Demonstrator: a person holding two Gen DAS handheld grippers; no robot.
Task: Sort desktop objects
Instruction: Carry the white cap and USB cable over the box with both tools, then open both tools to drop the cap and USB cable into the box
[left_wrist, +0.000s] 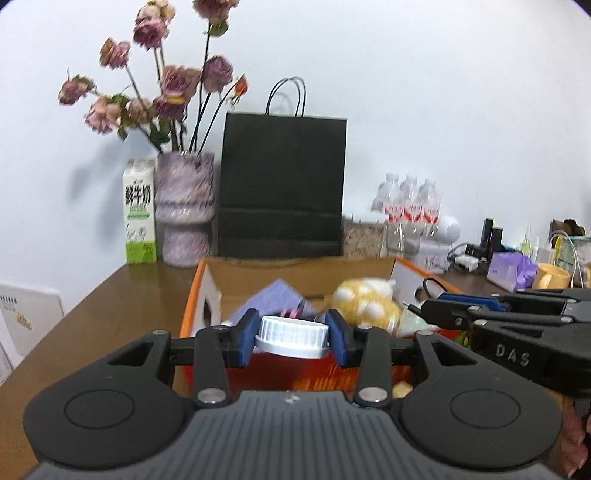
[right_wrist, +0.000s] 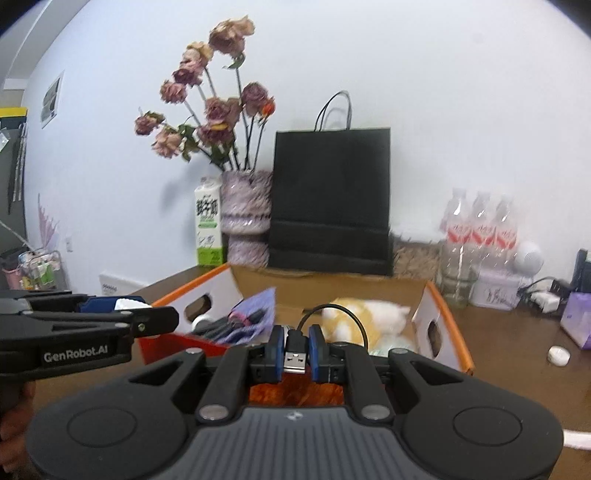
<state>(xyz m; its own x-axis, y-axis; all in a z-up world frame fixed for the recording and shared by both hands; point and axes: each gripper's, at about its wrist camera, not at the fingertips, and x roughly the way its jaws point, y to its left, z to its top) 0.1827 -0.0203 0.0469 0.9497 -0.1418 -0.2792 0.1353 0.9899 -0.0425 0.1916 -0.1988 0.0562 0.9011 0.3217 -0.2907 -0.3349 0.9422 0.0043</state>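
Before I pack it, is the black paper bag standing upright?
Upright: the black paper bag stands with its handles up, behind the box.

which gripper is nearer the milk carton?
Left. The milk carton stands at the table's back left. The left gripper, shut on a white cap, is on that side; the right gripper, holding a USB plug, sits farther right.

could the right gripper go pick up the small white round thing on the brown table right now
Probably not yet: the right gripper is shut on a black usb cable plug. The small white round object lies in the open on the brown table.
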